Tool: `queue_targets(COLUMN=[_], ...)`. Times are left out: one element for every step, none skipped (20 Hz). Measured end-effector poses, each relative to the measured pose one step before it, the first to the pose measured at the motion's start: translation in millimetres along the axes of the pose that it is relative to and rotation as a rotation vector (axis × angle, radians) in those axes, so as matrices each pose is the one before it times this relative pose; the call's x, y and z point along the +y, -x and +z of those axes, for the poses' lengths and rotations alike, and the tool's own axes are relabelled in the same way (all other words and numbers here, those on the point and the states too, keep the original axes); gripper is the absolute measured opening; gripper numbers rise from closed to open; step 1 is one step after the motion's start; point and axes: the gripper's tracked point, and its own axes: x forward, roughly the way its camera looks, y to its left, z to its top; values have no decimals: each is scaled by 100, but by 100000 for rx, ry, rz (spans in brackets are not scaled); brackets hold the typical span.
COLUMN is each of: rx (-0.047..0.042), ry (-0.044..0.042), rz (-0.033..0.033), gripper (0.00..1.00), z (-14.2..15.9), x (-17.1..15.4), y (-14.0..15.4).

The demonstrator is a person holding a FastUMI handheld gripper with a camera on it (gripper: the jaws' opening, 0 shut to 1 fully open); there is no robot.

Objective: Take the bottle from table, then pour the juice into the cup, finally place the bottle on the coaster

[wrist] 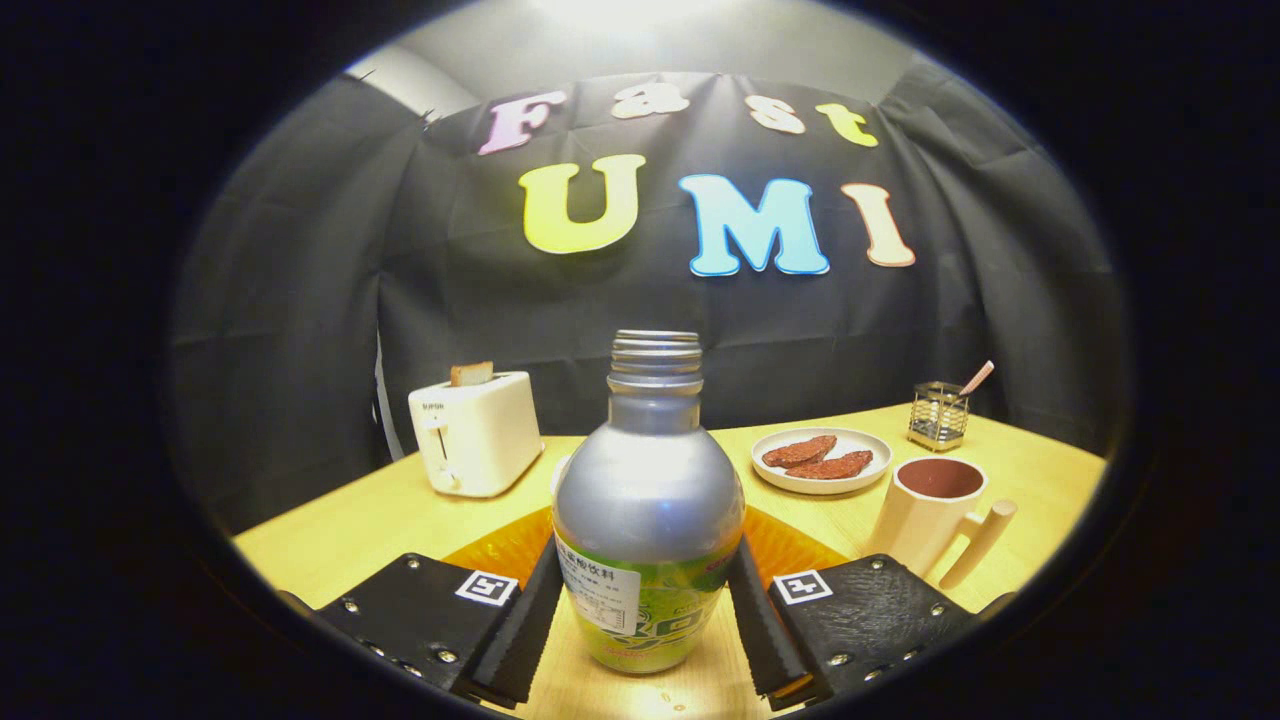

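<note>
Black cloth hangs behind a pale wooden worktop [400, 520]. At the centre of the frame stands the bottle [648, 500], cap off, upright, between the fingers of our hand-held gripper [648, 610]. The fingers flank its lower body on both sides and look to be touching it or nearly so; we cannot tell whether both already press.

The cup [935, 515] sits at the right of the frame, beyond the right finger, its handle turned toward us. An orange coaster [790, 550] lies just behind the bottle, partly hidden by it. Further back are a plate [822, 460] at centre right, a small wire holder [937, 415] behind the cup, and a toaster [478, 432] at the left.

We judge the step in hand to be the grasp. To do it well we should close squarely on the label band, below the bulge, so the bottle cannot slide down. We should squeeze firmly but without denting the body, since the open mouth could spill. Then we lift straight up, keeping it upright until we are over the cup.
</note>
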Motion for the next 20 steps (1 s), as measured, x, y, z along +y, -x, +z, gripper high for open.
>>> queue_targets(rx=[43, -100, 479, 470, 370, 76, 76, 366, 1688, 879, 11, 168, 575, 276, 71, -43, 36, 419, 381, -31], ry=[-4284, -3552, -3126, -1914, -2486, -2808, -4317, -3942, -3868, -2837, -3802, -2703, -3437, -3722, -5854, -4416, -3635, -3236, -3235, -3653], rz=[941, 479, 428, -297, -318, 516, 1559, 1247, 859, 18, 190, 167, -10, 574, 603, 153, -513, -915, -357, 535], gripper=[78, 78, 78, 78, 78, 78, 78, 78, 78, 78, 78, 78, 78, 78, 78, 78, 78, 78, 77, 77], z=[346, 442, 315, 278, 440, 516, 420, 395, 229, 186, 384, 321, 172, 68, 125, 129, 71, -86, 111, -81], x=[-184, -307, -329, -260, -294, -104, 131, -22, -103, -297, -324, -222, -243, -130, -246, -315, -357, -348, -196, -136], y=[-65, -80, -42, -74, 0, -55, 32, -134, -25, -12, 58, -4, 26, 35, -87, -115, -33, -73, 92, -273])
